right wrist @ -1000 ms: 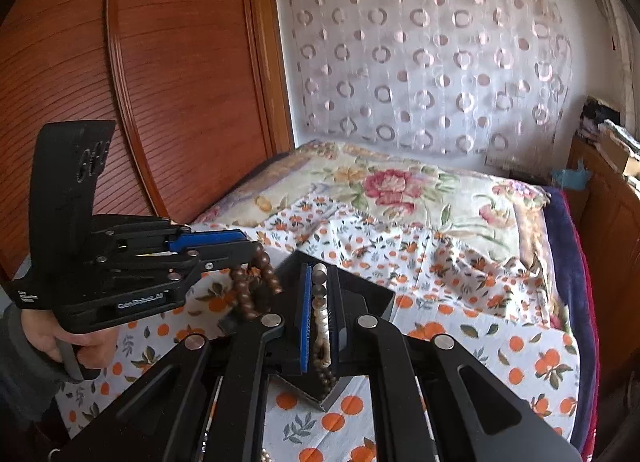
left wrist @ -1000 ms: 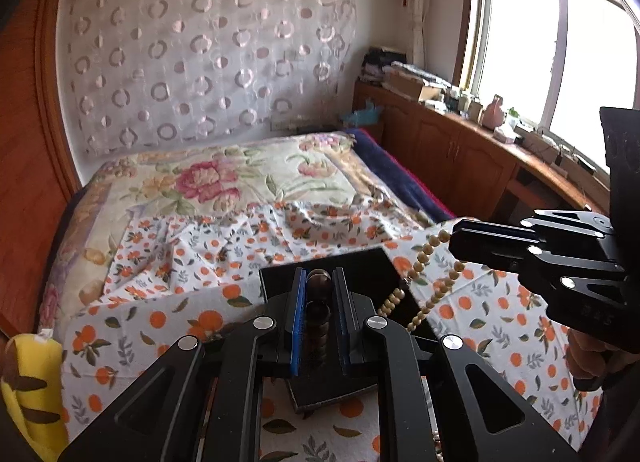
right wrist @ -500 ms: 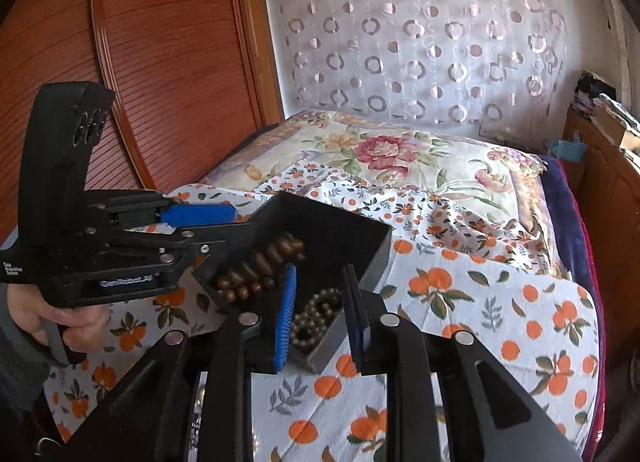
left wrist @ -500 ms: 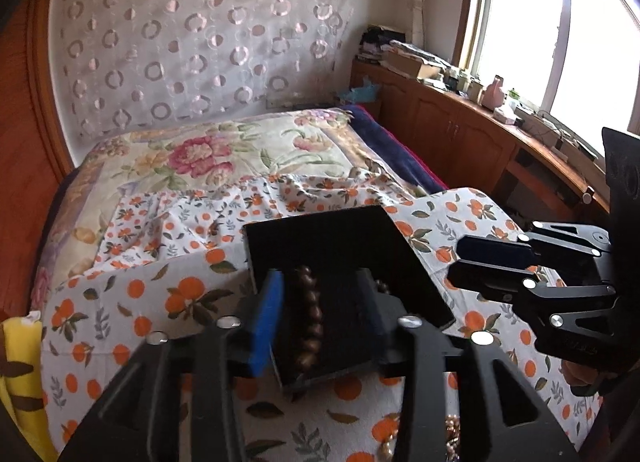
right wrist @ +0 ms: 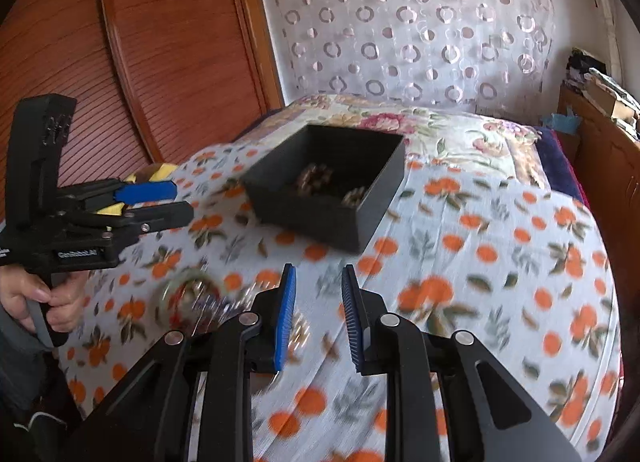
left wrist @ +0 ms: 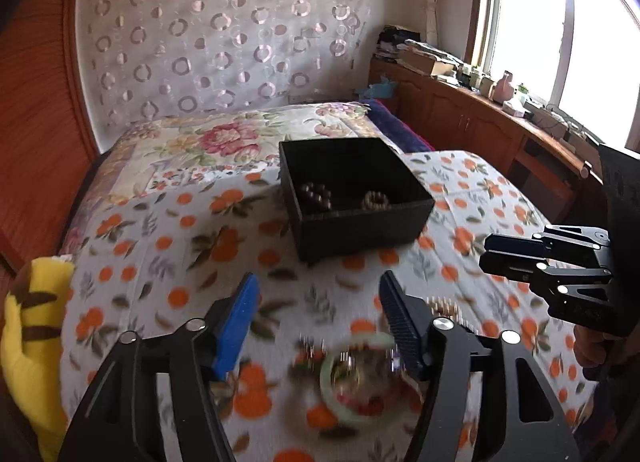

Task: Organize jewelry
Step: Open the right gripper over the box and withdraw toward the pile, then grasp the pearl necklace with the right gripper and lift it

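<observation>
the left gripper [left wrist: 318, 298] hangs low with its jaws spread wide and nothing between them, a bare hand [right wrist: 38, 298] clutching its handle, while the right gripper [right wrist: 318, 294] sits level beside it, jaws parted more narrowly and also holding nothing.

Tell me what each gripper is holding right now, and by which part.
Nothing. The left gripper and the right gripper are both open and empty; the dark wooden bead bracelet and the pale bead bracelet lie in the black square box.
</observation>
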A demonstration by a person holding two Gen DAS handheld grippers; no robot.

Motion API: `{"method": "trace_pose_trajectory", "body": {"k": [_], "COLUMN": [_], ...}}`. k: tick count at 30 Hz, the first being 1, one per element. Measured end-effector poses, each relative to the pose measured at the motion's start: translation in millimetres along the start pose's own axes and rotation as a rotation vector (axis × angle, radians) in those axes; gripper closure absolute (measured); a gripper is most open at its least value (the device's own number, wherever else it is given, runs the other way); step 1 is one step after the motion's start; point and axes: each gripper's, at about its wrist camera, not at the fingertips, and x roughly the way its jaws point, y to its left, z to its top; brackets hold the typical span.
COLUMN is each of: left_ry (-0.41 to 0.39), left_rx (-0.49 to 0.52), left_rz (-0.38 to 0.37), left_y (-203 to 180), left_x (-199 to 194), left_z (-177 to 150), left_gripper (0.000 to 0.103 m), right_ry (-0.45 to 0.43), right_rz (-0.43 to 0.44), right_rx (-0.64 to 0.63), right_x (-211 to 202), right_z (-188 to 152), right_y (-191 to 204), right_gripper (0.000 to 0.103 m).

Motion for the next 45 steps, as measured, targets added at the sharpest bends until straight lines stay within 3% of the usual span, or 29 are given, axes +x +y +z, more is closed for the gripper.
{"method": "trace_pose_trajectory", "body": {"k": [8,17,28,33,35,40,45], "left_ry": [-0.027,-0.027,-0.024,-0.025,-0.021,-0.014,-0.004], "left_rx": [0.004,-0.002,-0.014,-0.018,-0.023,-0.025,-0.026], "left_rz": [0.011,0.022,0.019,0.02,0.019,0.015,0.008], "left_y": [-11,-15,-12,-10,-8,-10,-13], "left_x": [-28,-39,-42,-43,-43,-41,-35], "left_z": [-32,-58,-64,-63,-62,-62,-63], "left_gripper": [0.018,0.017,0.017,0.017,0.017,0.017,0.017], "right_ry": [0.04,0.163,0.287,0.276,0.27,0.236,0.102], "right_rz": [-0.015,0.012,-0.004,-0.031,-0.037,-0.073,-0.102], "right_rx": [0.005,-0.085,-0.187,-0.225,-0.234,-0.208,-0.137], "right_x": [9,41,77,78,77,67,28], "right_z": [-15,0,13,13,12,10,21], "right_y": [0,6,26,31,31,21,4], "right_gripper": [0.077,0.078,0.077,0.081,0.098,0.098,0.098]}}
